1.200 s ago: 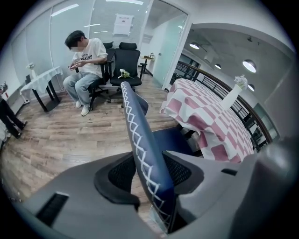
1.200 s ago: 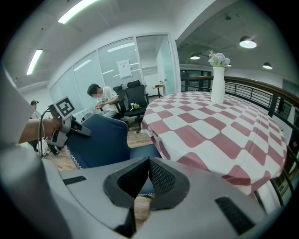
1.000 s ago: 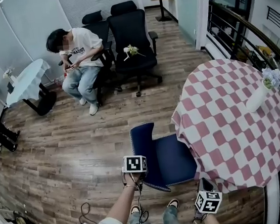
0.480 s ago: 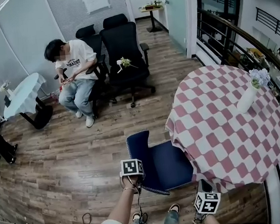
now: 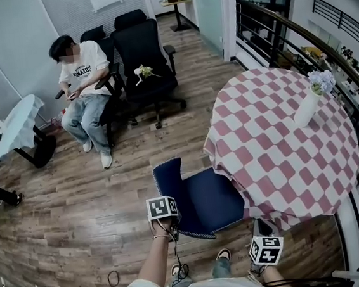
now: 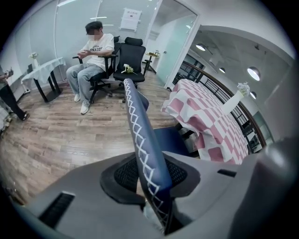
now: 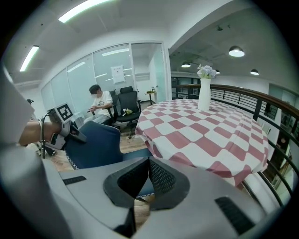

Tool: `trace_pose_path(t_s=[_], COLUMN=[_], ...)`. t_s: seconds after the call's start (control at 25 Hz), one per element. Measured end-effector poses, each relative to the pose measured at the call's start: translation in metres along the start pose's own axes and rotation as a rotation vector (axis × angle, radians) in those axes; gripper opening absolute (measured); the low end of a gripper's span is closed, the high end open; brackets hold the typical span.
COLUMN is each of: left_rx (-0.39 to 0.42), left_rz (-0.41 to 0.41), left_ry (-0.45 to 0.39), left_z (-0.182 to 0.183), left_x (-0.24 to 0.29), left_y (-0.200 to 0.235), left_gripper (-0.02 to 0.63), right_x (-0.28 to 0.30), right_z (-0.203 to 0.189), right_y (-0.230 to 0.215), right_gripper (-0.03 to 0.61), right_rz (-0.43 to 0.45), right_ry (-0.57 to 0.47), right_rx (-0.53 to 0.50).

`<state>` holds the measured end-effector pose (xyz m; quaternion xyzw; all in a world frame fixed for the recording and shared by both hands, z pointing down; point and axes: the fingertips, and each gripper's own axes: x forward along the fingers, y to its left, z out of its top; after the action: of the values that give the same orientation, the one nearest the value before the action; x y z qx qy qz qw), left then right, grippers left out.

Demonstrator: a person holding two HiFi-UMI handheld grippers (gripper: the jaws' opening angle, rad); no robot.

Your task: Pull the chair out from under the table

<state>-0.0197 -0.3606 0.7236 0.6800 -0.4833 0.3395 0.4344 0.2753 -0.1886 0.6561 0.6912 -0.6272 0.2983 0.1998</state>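
The chair (image 5: 201, 198) sits left of the table (image 5: 281, 135), its seat partly under it.

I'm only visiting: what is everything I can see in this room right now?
blue chair: one, dark blue, white trim, seat edge under the round table
round table: one, pink-and-white checked cloth, right
vase: one, white, with pale flowers, on the round table
office chairs: three it seems, black, far wall
bouquet: one, white-green, on a black chair's seat
seated person: one, white shirt, jeans, leftmost black chair
side table: one, pale cloth, far left
left hand-held gripper: one, grey, jaws have just been closing, clamped on the blue chair's back
right hand-held gripper: one, grey, jaws together, empty, near the table's edge
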Motion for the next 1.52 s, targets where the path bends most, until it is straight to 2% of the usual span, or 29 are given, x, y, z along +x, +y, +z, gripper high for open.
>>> trace_pose_path(t_s=[0.4, 0.68, 1.52], left_rx=[-0.01, -0.058, -0.065], left_rz=[0.004, 0.009, 0.026], left_ry=[0.015, 0.005, 0.012], left_z=[-0.014, -0.023, -0.042], left_x=[-0.014, -0.022, -0.047], left_y=[0.026, 0.044, 0.1], left_gripper=[0.109, 0.104, 0.101], right_x=[-0.013, -0.021, -0.043], right_z=[-0.004, -0.01, -0.032], right_y=[0.024, 0.039, 0.072], right_gripper=[0.018, 0.018, 0.018], right_rz=[-0.019, -0.028, -0.072], right_ry=[-0.019, -0.027, -0.027], right_rx=[0.014, 0.031, 0.058])
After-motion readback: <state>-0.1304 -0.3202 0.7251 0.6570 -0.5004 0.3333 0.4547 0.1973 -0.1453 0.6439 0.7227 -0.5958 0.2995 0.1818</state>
